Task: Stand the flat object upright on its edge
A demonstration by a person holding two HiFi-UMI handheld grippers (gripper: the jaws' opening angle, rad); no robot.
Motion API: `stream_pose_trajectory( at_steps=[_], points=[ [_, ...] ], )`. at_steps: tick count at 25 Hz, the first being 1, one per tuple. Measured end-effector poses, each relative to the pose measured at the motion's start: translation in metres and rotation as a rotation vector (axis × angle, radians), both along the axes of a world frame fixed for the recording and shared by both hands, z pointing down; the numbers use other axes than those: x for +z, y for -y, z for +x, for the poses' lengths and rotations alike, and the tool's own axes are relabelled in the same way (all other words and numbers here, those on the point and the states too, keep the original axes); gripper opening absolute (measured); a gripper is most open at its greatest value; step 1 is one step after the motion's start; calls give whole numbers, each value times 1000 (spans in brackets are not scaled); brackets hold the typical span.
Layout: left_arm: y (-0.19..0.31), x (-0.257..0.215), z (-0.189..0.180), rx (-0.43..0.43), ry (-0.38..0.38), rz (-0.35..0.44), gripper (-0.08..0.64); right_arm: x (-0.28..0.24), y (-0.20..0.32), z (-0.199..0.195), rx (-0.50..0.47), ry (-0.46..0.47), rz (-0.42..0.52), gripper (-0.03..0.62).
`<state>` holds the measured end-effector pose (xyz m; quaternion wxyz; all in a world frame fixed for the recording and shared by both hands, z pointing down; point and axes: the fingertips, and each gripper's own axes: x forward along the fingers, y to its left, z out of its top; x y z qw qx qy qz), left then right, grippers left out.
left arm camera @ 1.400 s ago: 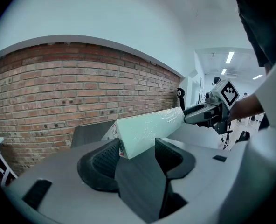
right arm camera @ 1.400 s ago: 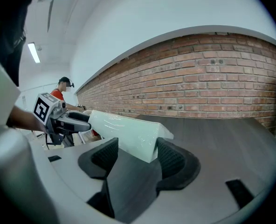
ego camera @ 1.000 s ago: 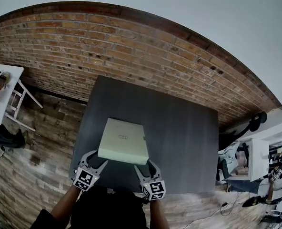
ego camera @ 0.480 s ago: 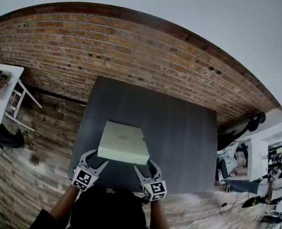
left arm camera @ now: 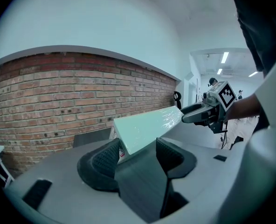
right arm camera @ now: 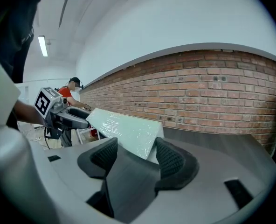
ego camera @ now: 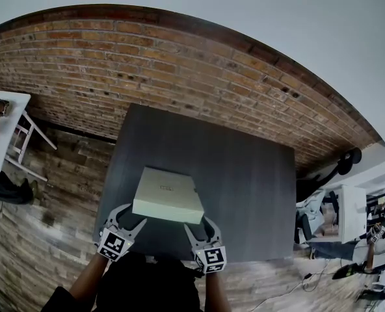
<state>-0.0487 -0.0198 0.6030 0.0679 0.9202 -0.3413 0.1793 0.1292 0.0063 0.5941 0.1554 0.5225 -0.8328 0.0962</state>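
Box (ego camera: 166, 190): pale green, flat and film-wrapped. It lies broad face up on the near part of the desk, toward the 7 o'clock corner, and is not on its edge. Whether its near edge is lifted off the surface cannot be made out.
Brick wall (ego camera: 147, 64): runs behind the desk at 12 o'clock.
Floor (ego camera: 56, 200): wood planks, around the desk.
Desk (ego camera: 244, 194): dark grey; it carries the box.
White desk (ego camera: 4, 119): small, at 9 o'clock, well apart from the dark one.
Left tool (ego camera: 132, 214): at the box's 7 o'clock corner. It is released, its 2 jaws wide apart and just now opening further. The corner sits between them, with the labelled end face against the outer pad (left arm camera: 105, 157).
Right tool (ego camera: 197, 222): at the box's 5 o'clock corner. It is released too, jaws spread, with that corner between them. The box's end lies just beside the far-side pad (right arm camera: 173, 160).
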Motion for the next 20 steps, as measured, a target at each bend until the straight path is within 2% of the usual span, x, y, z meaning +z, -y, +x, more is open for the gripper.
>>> stream_pose_trajectory(
  at_steps=[20],
  points=[
    [7, -14, -1, 2, -16, 1, 247, -15, 5, 4, 12, 25, -6, 262]
  ],
)
